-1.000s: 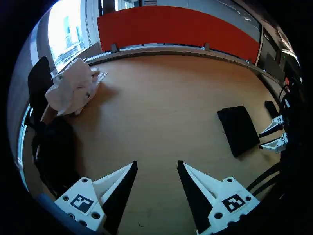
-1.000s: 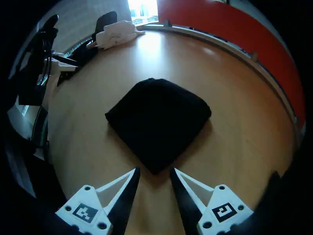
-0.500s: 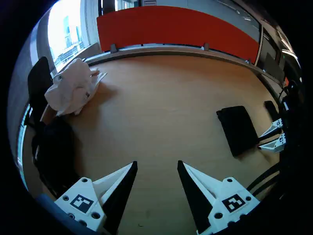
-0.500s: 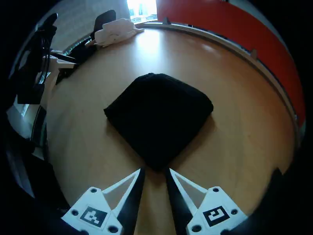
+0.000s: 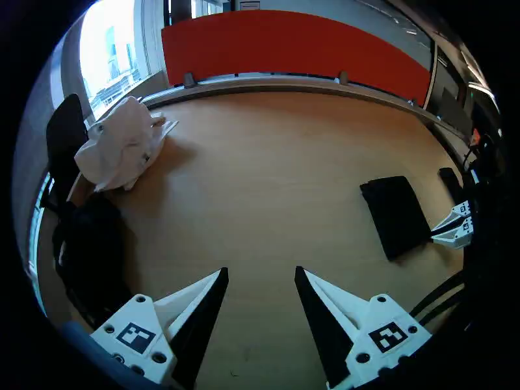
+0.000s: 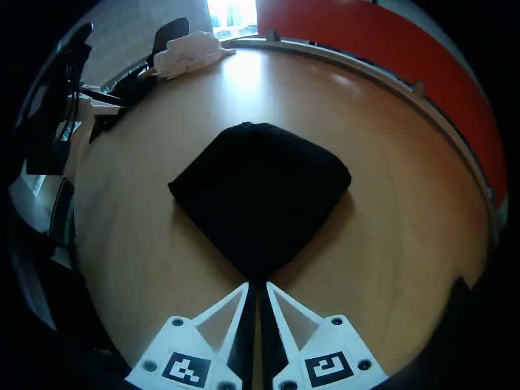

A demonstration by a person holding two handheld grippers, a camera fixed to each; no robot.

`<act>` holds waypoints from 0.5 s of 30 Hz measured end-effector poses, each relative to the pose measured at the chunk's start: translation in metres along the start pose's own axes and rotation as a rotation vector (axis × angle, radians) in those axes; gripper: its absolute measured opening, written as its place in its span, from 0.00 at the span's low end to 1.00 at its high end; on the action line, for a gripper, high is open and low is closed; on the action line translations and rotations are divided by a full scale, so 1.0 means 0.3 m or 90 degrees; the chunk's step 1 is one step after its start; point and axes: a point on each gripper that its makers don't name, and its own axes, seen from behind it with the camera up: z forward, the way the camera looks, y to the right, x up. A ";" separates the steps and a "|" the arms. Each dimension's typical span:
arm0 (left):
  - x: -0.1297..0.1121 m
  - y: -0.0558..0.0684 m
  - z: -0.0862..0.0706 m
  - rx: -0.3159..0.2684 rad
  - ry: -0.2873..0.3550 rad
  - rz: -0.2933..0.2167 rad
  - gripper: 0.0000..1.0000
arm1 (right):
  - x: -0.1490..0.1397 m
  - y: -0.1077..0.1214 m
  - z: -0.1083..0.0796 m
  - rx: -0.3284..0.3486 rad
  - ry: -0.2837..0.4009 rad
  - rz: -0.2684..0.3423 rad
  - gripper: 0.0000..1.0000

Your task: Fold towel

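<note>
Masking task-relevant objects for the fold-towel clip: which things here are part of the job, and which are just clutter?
Job: black towel; right gripper, closed on its near corner; left gripper, open over the table.
Lying about: white cloth heap; black chair; small dark item beside the towel; red partition.

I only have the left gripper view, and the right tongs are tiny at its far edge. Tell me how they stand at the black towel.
Observer: The right tongs are closed to a thin slit, tips at the black towel's nearest corner.
Operator: Report how the towel lies.
Observer: Folded flat on the wooden table, one corner pointing straight at the tongs.
Operator: Say whether cloth is pinched.
Observer: Cannot tell; the corner ends right at the tips.
</note>
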 end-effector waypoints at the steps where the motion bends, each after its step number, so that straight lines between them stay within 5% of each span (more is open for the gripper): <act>1: 0.000 0.000 0.000 0.000 0.000 0.000 0.75 | 0.003 -0.001 -0.001 0.001 0.002 0.002 0.04; 15: 0.004 0.001 0.001 -0.001 0.003 -0.001 0.75 | 0.116 0.009 -0.050 -0.005 0.053 0.003 0.04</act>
